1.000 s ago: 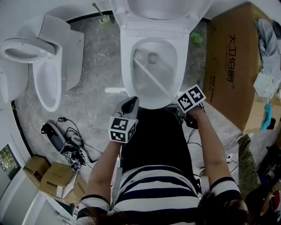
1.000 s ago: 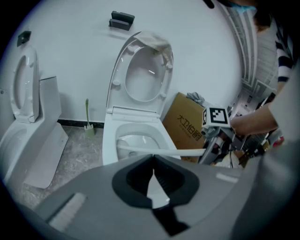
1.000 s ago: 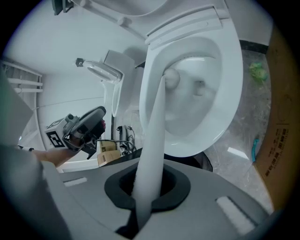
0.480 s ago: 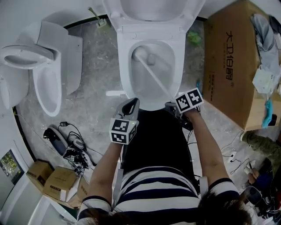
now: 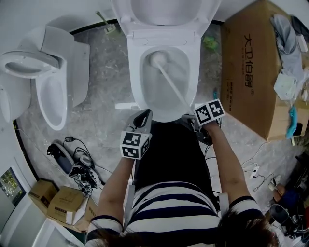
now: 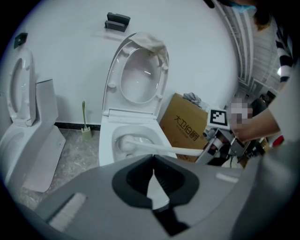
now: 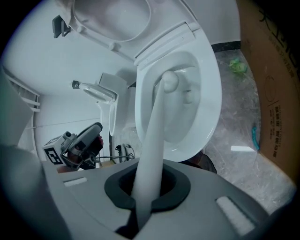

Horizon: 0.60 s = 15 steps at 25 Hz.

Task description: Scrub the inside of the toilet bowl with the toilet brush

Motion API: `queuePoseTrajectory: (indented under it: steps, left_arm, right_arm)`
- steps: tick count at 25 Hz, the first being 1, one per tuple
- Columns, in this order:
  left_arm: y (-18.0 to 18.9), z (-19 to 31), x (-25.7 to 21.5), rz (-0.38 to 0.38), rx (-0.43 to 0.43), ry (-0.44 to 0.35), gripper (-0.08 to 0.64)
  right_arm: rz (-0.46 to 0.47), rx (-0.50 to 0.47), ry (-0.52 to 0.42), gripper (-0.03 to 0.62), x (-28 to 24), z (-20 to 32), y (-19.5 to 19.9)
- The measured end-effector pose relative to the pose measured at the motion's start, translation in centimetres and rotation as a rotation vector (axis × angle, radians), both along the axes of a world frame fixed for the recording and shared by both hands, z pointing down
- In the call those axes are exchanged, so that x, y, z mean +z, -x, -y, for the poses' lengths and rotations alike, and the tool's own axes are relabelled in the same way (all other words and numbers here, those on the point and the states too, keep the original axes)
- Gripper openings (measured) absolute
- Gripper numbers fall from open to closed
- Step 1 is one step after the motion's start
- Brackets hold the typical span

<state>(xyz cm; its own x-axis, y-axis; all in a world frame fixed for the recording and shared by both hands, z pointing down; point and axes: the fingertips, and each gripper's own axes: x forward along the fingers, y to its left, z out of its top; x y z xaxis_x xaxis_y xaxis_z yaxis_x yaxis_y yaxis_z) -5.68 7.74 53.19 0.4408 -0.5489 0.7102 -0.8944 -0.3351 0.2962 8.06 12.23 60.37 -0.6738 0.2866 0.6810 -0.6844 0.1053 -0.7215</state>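
The right gripper (image 5: 191, 117) pinches the white handle of the toilet brush (image 5: 174, 86); in the right gripper view its jaws are clamped round the shaft (image 7: 149, 185), which runs up the frame into the toilet bowl (image 7: 212, 101). In the head view the handle slants from the bowl's lower right edge up to the upper left. There the rounded brush head sits low in the basin, close against the back left wall. I cannot tell whether the shaft touches the front rim where it crosses. To the right of the brush head the basin is open as far as the right wall.

The left gripper (image 5: 142, 117) hangs just outside the front left of the toilet bowl's rim (image 5: 134, 82), apart from the brush. Its jaws are pressed together with nothing between them (image 6: 153, 174). In its own view the brush (image 6: 161, 149) lies across the middle of the frame, above the jaws, and the right gripper (image 6: 216, 140) is at the right.

The raised seat and lid (image 5: 166, 12) stand at the top edge. A cardboard box (image 5: 251, 72) at the right leaves only a narrow strip of grey floor beside the bowl. At the left a wider strip of floor separates the bowl from a second toilet (image 5: 53, 91). Cables (image 5: 77, 161) lie at the lower left.
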Motion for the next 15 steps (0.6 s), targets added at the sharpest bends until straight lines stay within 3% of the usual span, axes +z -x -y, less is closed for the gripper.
queuePoseTrajectory:
  steps: [7,15]
  left_arm:
    - [1.0,-0.6,-1.8,0.006,-0.007,-0.019,0.0]
    - [3.1,-2.4,-4.5,0.02,-0.04,-0.039,0.0]
  right_arm:
    - [0.007,0.011,0.023,-0.003,-2.0,-2.9,0.0]
    - [0.009,0.032,-0.016,-0.003,-5.9,-5.1,-0.5]
